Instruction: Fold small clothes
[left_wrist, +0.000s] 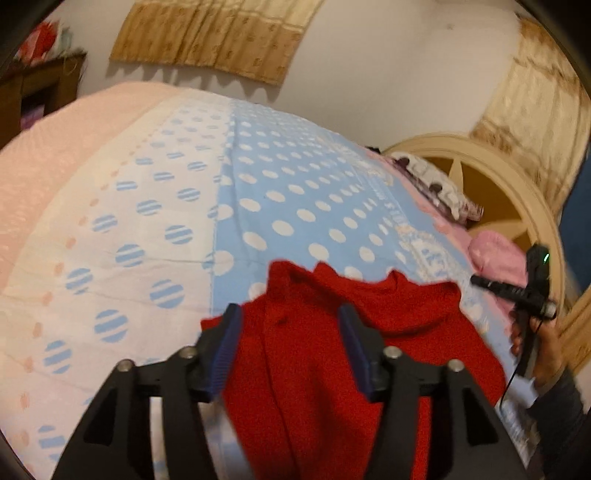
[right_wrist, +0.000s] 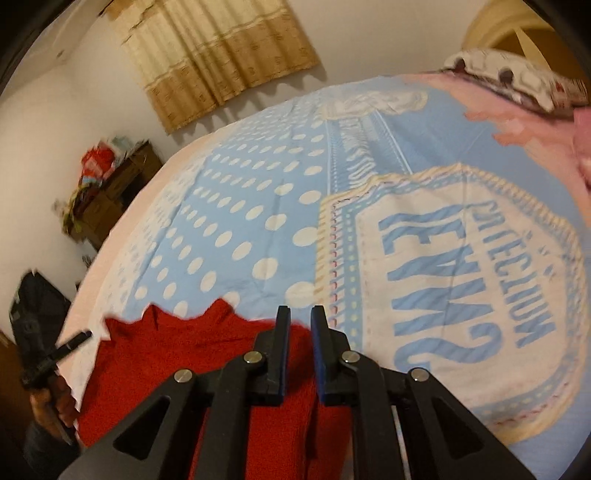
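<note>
The red garment lies spread on the bed, on the blue polka-dot part of the bedsheet near its lower edge in both wrist views. It is a knitted piece, and its far edge rises in a few uneven peaks against the white dots. My left tongs hang over it with the blue-padded fingers spread wide, red cloth showing in the gap between them; I cannot tell whether the tips touch the knit. My right tongs sit over the garment's right edge, fingers drawn close but with a narrow slit open between the pads, and nothing visibly caught there. In the left view my right hand shows at the right margin gripping its tool, clear of the cloth. Beyond the garment the sheet carries a large cream label with blue lettering. Pillows rest by the headboard, and a tan curtain hangs on the wall.
</note>
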